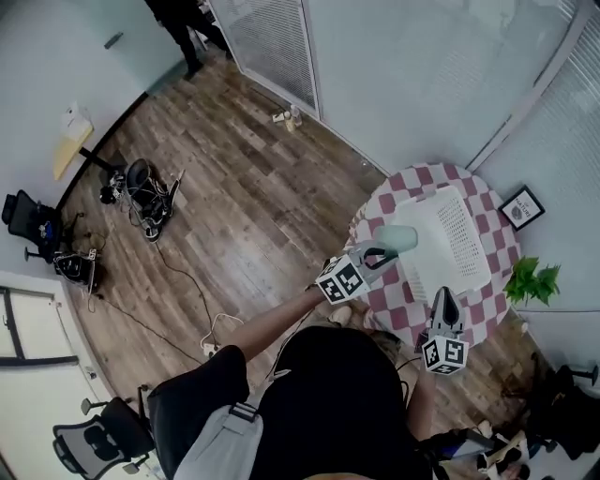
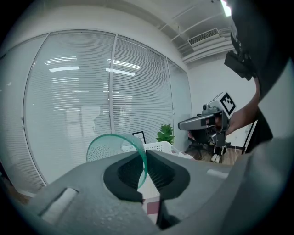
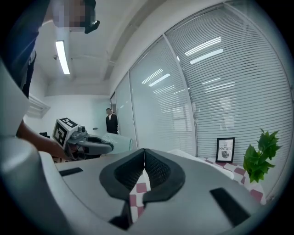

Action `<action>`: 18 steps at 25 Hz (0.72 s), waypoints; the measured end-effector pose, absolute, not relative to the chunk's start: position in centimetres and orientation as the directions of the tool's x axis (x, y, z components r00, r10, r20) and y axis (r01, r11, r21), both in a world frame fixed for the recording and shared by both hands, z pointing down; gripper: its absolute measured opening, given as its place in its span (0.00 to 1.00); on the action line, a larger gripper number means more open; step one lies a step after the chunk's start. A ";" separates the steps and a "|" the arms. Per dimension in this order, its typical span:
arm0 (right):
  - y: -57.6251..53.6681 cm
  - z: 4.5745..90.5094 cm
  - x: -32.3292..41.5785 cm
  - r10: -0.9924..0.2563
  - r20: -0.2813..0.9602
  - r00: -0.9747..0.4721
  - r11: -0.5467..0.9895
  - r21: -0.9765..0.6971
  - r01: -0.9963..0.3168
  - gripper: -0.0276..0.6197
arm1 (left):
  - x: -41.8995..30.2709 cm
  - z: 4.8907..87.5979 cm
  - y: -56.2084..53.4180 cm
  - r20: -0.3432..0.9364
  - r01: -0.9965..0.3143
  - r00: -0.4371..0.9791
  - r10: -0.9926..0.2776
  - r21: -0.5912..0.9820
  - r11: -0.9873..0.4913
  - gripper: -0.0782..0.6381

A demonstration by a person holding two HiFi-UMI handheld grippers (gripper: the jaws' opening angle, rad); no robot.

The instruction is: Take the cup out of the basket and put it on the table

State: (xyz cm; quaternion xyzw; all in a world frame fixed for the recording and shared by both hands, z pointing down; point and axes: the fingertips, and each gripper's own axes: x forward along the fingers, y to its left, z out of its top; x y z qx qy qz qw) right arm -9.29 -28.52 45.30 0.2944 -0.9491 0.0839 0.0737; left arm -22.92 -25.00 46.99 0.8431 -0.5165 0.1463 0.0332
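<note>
On the round table (image 1: 412, 178), under a red-and-white checked cloth: one white basket (image 1: 450, 239) with perforated walls, standing near the middle.

Past the table's far side, by the window wall: one green plant (image 1: 532, 281) and one small framed picture (image 1: 521, 207).

Above the table's near edge, at the basket's left side: one cup (image 2: 103, 148), translucent green. It is out of the basket, in the air and not set down. It lies on its side, with the open mouth toward the left gripper (image 2: 143, 158).

Left gripper: clenched on the cup. The thin rim is pinched between the two dark pads, one inside the wall and one outside.

Right gripper (image 3: 144, 158): jaws pressed together with nothing between them. It hovers over the table's near side, close to the basket's near edge and apart from the cup.

Wood floor (image 1: 234, 187): one tangle of cables (image 1: 150, 202) and one dark office chair (image 1: 28, 220) at the left. One person (image 1: 183, 23) stands at the far end.
</note>
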 end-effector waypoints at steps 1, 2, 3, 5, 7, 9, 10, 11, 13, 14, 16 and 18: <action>-28.2 45.2 -9.9 -0.539 0.181 -0.823 0.820 -0.113 -0.561 0.06 | -23.1 47.0 -24.5 0.279 -0.883 0.421 -0.863 -0.093 -0.460 0.14; -27.9 45.2 -10.4 -0.531 0.175 -0.829 0.827 -0.108 -0.552 0.06 | -23.3 47.1 -24.1 0.279 -0.885 0.418 -0.865 -0.090 -0.457 0.14; -27.5 45.1 -10.8 -0.525 0.171 -0.834 0.833 -0.101 -0.545 0.06 | -23.3 47.3 -23.7 0.278 -0.887 0.416 -0.866 -0.087 -0.454 0.14; -26.7 45.1 -11.3 -0.517 0.163 -0.841 0.841 -0.085 -0.534 0.06 | -23.1 47.5 -22.9 0.274 -0.889 0.417 -0.867 -0.078 -0.452 0.14; -25.7 45.1 -11.6 -0.513 0.155 -0.844 0.847 -0.072 -0.527 0.06 | -23.0 47.7 -22.2 0.264 -0.889 0.420 -0.868 -0.074 -0.453 0.14; -24.8 45.1 -11.9 -0.509 0.146 -0.848 0.852 -0.057 -0.521 0.06 | -23.0 47.7 -21.5 0.243 -0.888 0.424 -0.872 -0.077 -0.454 0.14; -24.4 45.1 -12.0 -0.505 0.143 -0.851 0.855 -0.046 -0.516 0.06 | -22.9 47.6 -21.2 0.230 -0.887 0.427 -0.874 -0.079 -0.455 0.14; -23.8 45.1 -12.0 -0.501 0.140 -0.854 0.860 -0.032 -0.510 0.06 | -22.7 47.6 -20.8 0.218 -0.886 0.432 -0.875 -0.079 -0.457 0.14; -22.3 45.1 -11.9 -0.494 0.133 -0.859 0.867 0.003 -0.498 0.06 | -22.3 47.7 -19.6 0.199 -0.882 0.444 -0.874 -0.072 -0.465 0.14; -21.6 45.3 -12.3 -0.489 0.125 -0.863 0.871 0.020 -0.491 0.06 | -22.5 47.8 -18.9 0.192 -0.881 0.449 -0.873 -0.070 -0.469 0.14; -20.5 45.5 -13.9 -0.474 0.107 -0.874 0.880 0.041 -0.473 0.06 | -23.8 47.7 -17.9 0.187 -0.879 0.453 -0.872 -0.074 -0.472 0.14; -19.8 45.6 -15.2 -0.457 0.104 -0.884 0.890 0.050 -0.454 0.06 | -24.7 47.6 -17.5 0.181 -0.878 0.455 -0.872 -0.076 -0.473 0.14</action>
